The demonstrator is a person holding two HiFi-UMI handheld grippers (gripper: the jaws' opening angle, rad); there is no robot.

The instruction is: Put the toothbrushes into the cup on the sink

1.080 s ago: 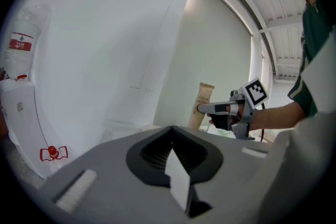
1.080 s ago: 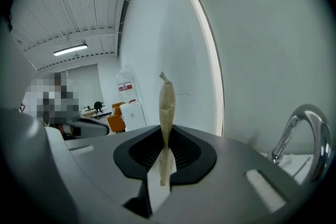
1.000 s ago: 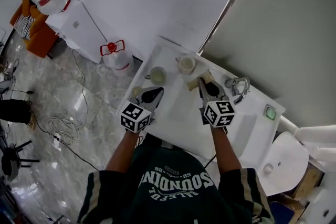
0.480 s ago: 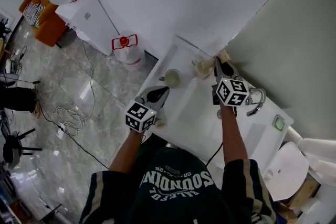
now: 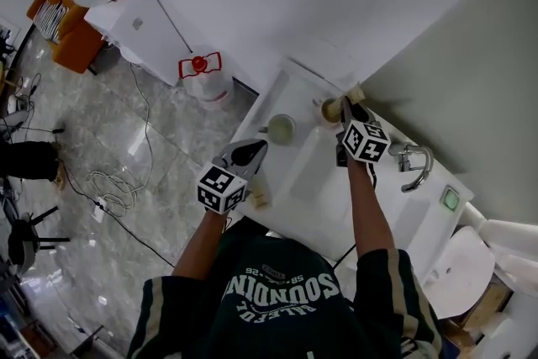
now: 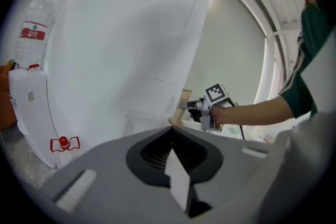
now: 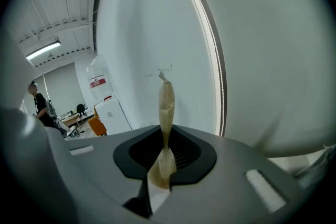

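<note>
The right gripper point(image 7: 164, 161) has its jaws pinched on a pale wooden toothbrush point(image 7: 166, 107), gripping it low on the handle. In the right gripper view the rest of the toothbrush rises toward 12 o'clock, upright and slightly wavy against the white wall. Held on end like this, it can probably be lowered straight into a narrow mouth rather than laid across a rim. Which end points down is not visible.

In the head view this gripper reaches to the back corner of the sink point(image 5: 315, 172). The beige cup point(image 5: 330, 109) stands just beside its tips at about 9 o'clock. The top of the toothbrush shows at roughly 1 o'clock from the tips, so the brush looks close to the cup but not clearly over its mouth. Whether the lower end is already inside the rim cannot be told.

A second, greenish cup point(image 5: 280, 129) stands on the ledge at 9 o'clock from the beige one, a little apart. The tap point(image 5: 416, 164) is at 4 o'clock from the right gripper.

The left gripper point(image 6: 170, 134) has its jaws pressed together with nothing between them. It hangs over the sink's near left edge, likely kept out of the way. A beige item point(image 5: 259, 194), possibly another toothbrush, lies on that edge at 5 o'clock from its tips.
</note>
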